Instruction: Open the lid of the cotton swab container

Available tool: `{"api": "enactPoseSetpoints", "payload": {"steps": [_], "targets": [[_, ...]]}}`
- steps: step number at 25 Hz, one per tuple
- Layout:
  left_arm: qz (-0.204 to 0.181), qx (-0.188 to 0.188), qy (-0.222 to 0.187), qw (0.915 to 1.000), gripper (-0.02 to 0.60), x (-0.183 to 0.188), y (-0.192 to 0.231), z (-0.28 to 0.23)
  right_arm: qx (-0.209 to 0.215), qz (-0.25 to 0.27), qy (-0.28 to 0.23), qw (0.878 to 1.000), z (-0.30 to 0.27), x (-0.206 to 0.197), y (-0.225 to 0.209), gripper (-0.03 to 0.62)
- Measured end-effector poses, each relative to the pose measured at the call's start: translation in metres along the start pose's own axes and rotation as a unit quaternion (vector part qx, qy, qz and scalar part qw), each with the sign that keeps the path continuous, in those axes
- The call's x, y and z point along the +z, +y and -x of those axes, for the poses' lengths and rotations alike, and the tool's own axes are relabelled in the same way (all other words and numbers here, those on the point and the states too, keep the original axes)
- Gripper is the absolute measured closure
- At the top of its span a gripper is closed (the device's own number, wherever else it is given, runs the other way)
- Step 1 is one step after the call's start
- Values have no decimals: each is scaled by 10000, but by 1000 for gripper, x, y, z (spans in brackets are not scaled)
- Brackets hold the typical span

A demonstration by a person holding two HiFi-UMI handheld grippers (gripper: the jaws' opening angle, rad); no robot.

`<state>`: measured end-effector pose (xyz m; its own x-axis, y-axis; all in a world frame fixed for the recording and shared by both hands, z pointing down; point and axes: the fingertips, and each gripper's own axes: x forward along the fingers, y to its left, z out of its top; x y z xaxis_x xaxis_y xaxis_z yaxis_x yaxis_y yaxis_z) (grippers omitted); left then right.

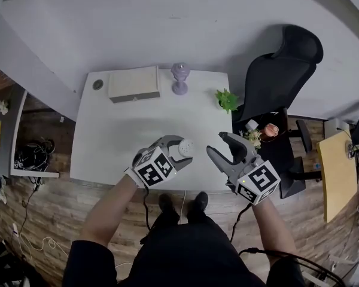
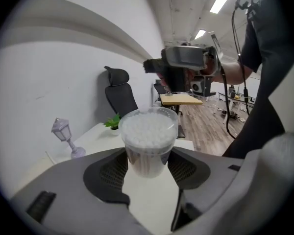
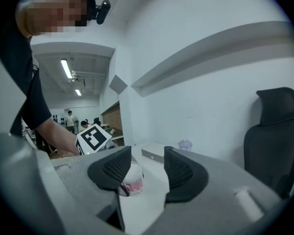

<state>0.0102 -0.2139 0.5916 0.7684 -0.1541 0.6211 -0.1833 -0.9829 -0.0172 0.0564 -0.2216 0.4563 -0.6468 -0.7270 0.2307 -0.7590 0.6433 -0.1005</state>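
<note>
Cotton swab container stands upright near the front edge of the white table, with its clear lid on and the white swab heads packed under it. Your left tongs hold it low on the body; in the left gripper view a dark ribbed pad presses on each side, so the jaws stand wide around the tub. Your right tongs sit just to the right of the container, apart from it, with bare tabletop between. Their jaws are partly spread and grip nothing, and in the right gripper view the container shows beyond the gap, partly behind the left-hand pad. Farther back on the table: a beige box, a small purple lantern beside it, and a green potted plant at the right rear corner. A black office chair stands off the table's right side, well clear of both tongs
</note>
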Motion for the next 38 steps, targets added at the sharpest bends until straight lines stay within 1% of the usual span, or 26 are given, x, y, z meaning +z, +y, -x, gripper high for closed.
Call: {"api": "enactPoseSetpoints", "payload": {"steps": [3,4,7,8,11,14,19,23,25,27,30,34,36,38], "targets": [[-310,-161,51,9994,333,17,-15,14,505,-1,138,9986,-7,4,21,373],[-360,-166,56,9992,333,22,-17,18,649,72,176,9977,-8,6,29,349],[-415,-37,48,9991,333,33,-13,31,982,520,350,9932,-13,9,52,291],[-432,21,41,9991,332,35,-12,35,1084,658,427,9910,-15,9,59,284],[-525,131,12,9985,333,44,-12,47,1354,891,607,9849,-19,8,76,283],[-700,104,-14,9975,333,53,-16,58,1491,1251,679,9785,-21,12,86,283],[-930,-172,-73,9955,333,63,-28,69,1731,1839,727,9648,-17,21,97,284],[-1014,-442,-63,9938,333,64,-36,73,2009,2138,856,9521,-16,19,103,286],[-1040,-471,-37,9935,333,62,-37,72,2080,2184,925,9490,-17,15,104,298],[-1065,-424,7,9934,333,59,-36,71,2079,2090,958,9507,-18,13,103,335],[-1072,-416,63,9933,333,54,-37,69,2111,1762,1004,9562,-20,8,101,345],[-1083,-475,63,9930,333,49,-37,69,2305,855,989,9643,-21,10,97,345],[-1072,-512,27,9929,333,49,-39,69,2432,420,977,9641,-20,12,95,345],[-1048,-526,-24,9931,333,50,-39,68,2509,122,923,9635,-19,14,93,345]]}}
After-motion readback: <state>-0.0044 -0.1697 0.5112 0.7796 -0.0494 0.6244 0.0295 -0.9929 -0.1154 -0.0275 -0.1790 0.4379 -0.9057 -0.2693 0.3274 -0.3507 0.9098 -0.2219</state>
